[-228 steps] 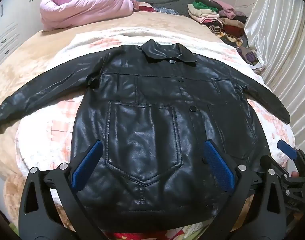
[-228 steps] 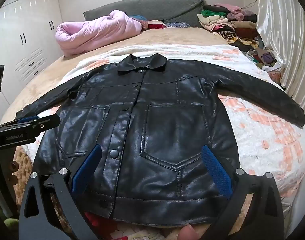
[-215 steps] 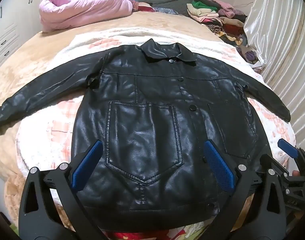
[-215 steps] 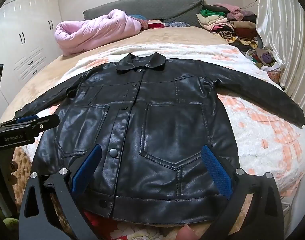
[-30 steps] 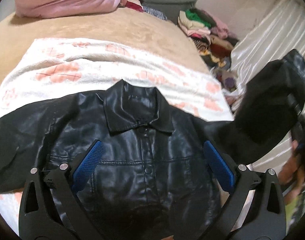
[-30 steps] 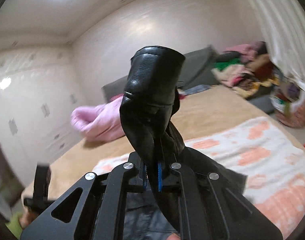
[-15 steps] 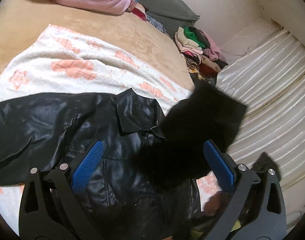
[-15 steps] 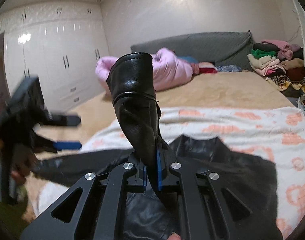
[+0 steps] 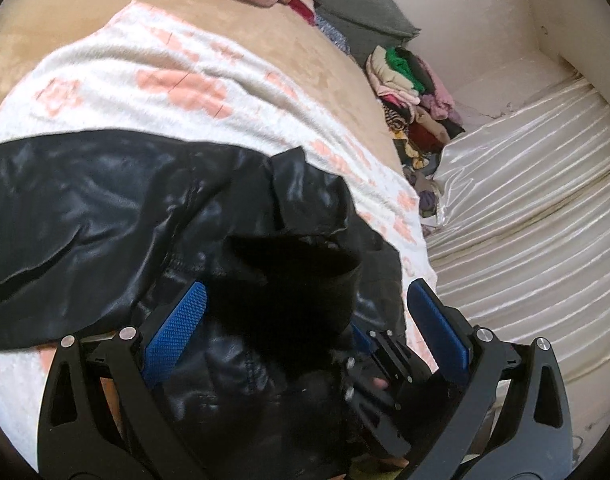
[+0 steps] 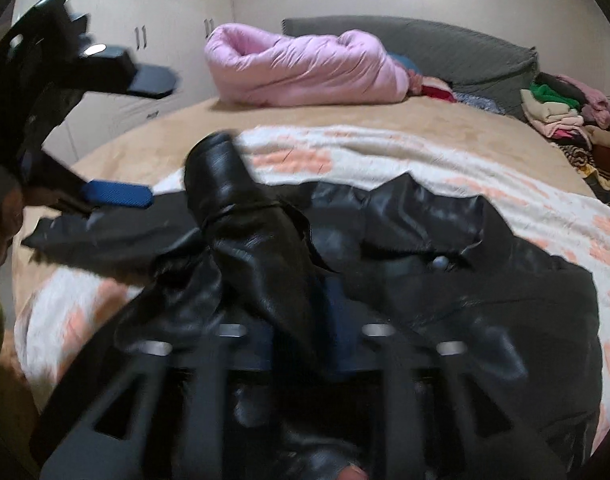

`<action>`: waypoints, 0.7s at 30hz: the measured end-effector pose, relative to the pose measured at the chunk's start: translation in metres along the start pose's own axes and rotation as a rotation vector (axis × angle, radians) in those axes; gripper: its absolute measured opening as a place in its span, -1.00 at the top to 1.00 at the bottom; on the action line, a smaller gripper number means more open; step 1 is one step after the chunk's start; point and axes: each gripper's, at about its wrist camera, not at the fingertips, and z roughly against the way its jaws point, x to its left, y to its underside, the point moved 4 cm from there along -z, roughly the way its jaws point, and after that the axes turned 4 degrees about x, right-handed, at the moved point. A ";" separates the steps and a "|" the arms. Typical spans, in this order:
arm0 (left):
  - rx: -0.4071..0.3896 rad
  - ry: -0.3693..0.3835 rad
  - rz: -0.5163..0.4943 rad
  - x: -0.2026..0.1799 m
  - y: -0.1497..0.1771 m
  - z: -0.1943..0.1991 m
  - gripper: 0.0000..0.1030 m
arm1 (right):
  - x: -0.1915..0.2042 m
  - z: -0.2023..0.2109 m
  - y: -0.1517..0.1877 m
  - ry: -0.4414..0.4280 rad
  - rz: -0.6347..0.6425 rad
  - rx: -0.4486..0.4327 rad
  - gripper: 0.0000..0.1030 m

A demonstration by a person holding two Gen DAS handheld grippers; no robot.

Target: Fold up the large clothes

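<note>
Now released: right gripper jaws just opened, sleeve draped loose between them, laid across black jacket on bed for folding; left gripper jaws wide, empty above it.

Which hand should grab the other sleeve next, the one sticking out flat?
Left. The left gripper hangs open and empty near the flat sleeve. The right gripper sits over the jacket; its jaws have just been opening, the folded sleeve between them.
</note>
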 end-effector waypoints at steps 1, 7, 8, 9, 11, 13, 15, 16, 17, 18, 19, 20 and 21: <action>0.012 0.005 0.009 0.004 0.002 -0.003 -0.83 | 0.003 0.002 0.003 -0.014 -0.004 0.006 -0.83; 0.070 -0.068 0.023 0.025 0.016 -0.025 -0.83 | 0.006 0.031 0.012 -0.073 0.023 -0.017 -0.84; 0.091 -0.085 0.030 0.029 0.020 -0.033 -0.83 | 0.000 0.035 0.013 -0.067 0.004 -0.018 -0.82; 0.102 -0.095 0.034 0.031 0.022 -0.037 -0.83 | -0.011 0.039 0.014 -0.070 -0.037 -0.019 -0.76; 0.123 -0.113 0.031 0.035 0.026 -0.052 -0.83 | -0.028 0.044 0.015 -0.075 -0.089 -0.014 -0.06; 0.131 -0.156 0.016 0.037 0.027 -0.063 -0.71 | -0.047 0.048 0.016 -0.023 -0.115 -0.007 0.14; 0.144 -0.194 0.004 0.038 0.029 -0.073 -0.16 | -0.067 0.054 0.018 0.030 -0.143 -0.003 0.19; 0.142 -0.205 -0.003 0.037 0.030 -0.076 0.28 | -0.080 0.059 0.018 0.055 -0.171 -0.008 0.20; 0.143 -0.221 -0.026 0.035 0.032 -0.079 0.71 | -0.090 0.063 0.019 0.073 -0.194 -0.013 0.20; 0.138 -0.227 -0.047 0.031 0.034 -0.078 0.81 | -0.106 0.070 0.020 0.100 -0.228 -0.022 0.20; 0.125 -0.205 -0.070 0.024 0.037 -0.073 0.91 | -0.116 0.074 0.021 0.116 -0.248 -0.027 0.21; 0.112 -0.183 -0.083 0.016 0.037 -0.068 0.94 | -0.129 0.080 0.021 0.136 -0.275 -0.034 0.27; 0.084 -0.149 -0.118 0.003 0.037 -0.056 0.96 | -0.146 0.087 0.019 0.160 -0.307 -0.045 0.31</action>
